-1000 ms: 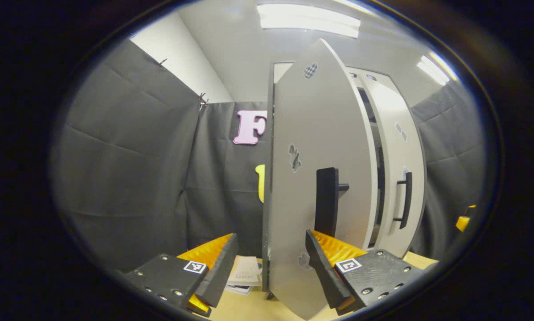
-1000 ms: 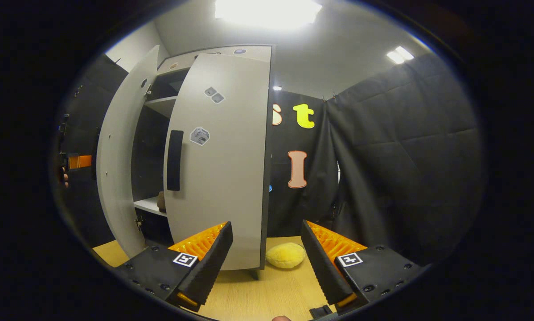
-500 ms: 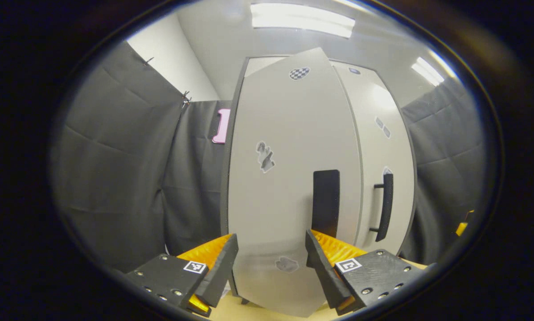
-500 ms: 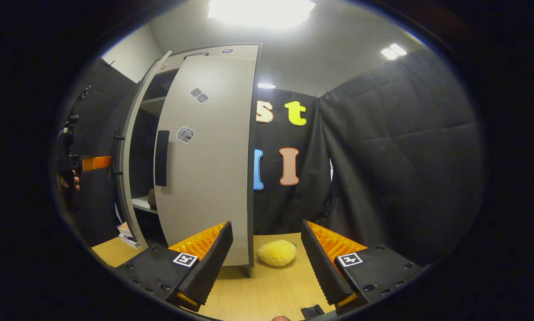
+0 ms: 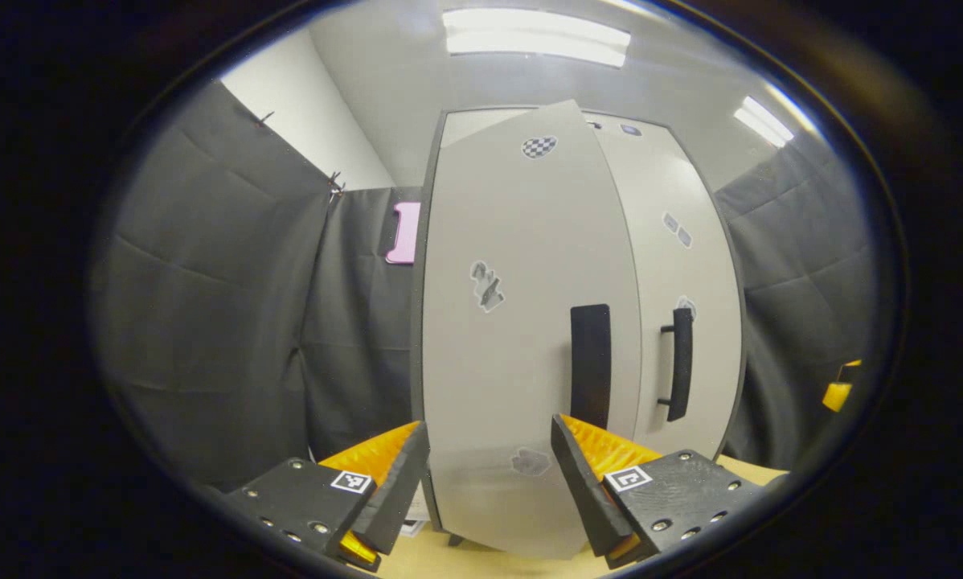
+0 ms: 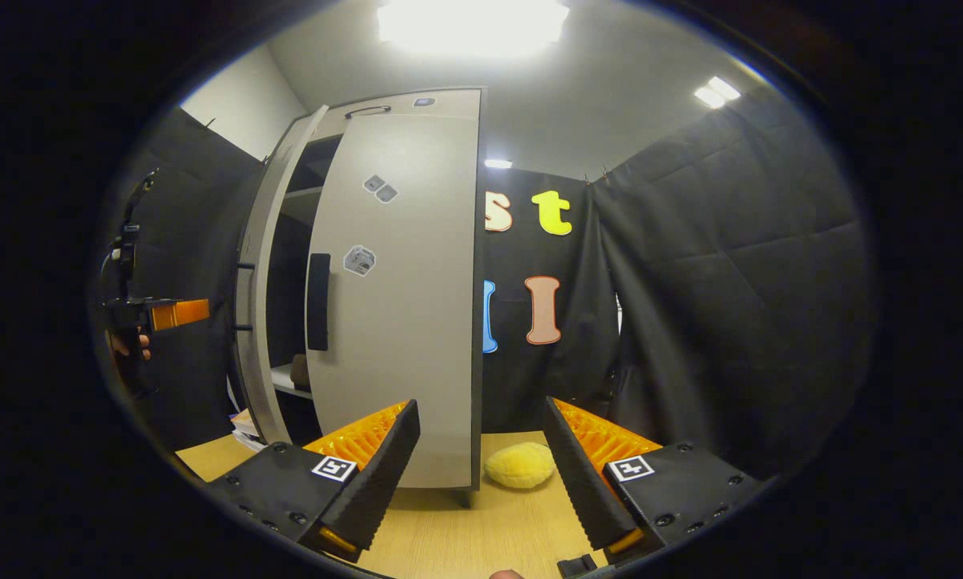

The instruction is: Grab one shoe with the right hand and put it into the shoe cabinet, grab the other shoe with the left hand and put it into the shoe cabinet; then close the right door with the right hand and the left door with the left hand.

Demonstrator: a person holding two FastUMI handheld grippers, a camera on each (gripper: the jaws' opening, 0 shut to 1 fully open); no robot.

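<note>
Black cloth walls close the booth on all sides, and a pale wooden table [image 6: 465, 535] carries the shoe cabinet [image 6: 405, 100]. Seen from the left gripper view, the left gripper [image 5: 489, 474] stands wide open and empty, its fingers spread on either side of the lower part of the left door [image 5: 522, 338]; contact with the panel cannot be confirmed. That door looks nearly shut, though the right gripper view shows a dark gap between it and the right door [image 6: 401, 305], so it is not yet seated. The right gripper [image 6: 481, 466] is likewise wide open, holding nothing, and sits in front of the right door's lower outer edge. One shoe [image 6: 300, 371] shows dimly as a brown shape on a shelf inside the gap; the second shoe cannot be made out. Judged from this, both shoes are probably stowed and the door-closing step is nearly done. Risks: a push landing low on the left door may leave its top edge proud. If the left door swings into the right door's edge, the two could bind and neither would close flush. A hard shove could rock the cabinet on the table. The yellow sponge-like object [image 6: 520, 465] lies just beside the cabinet's right foot, near the right gripper, and a careless sweep could knock it.
</note>
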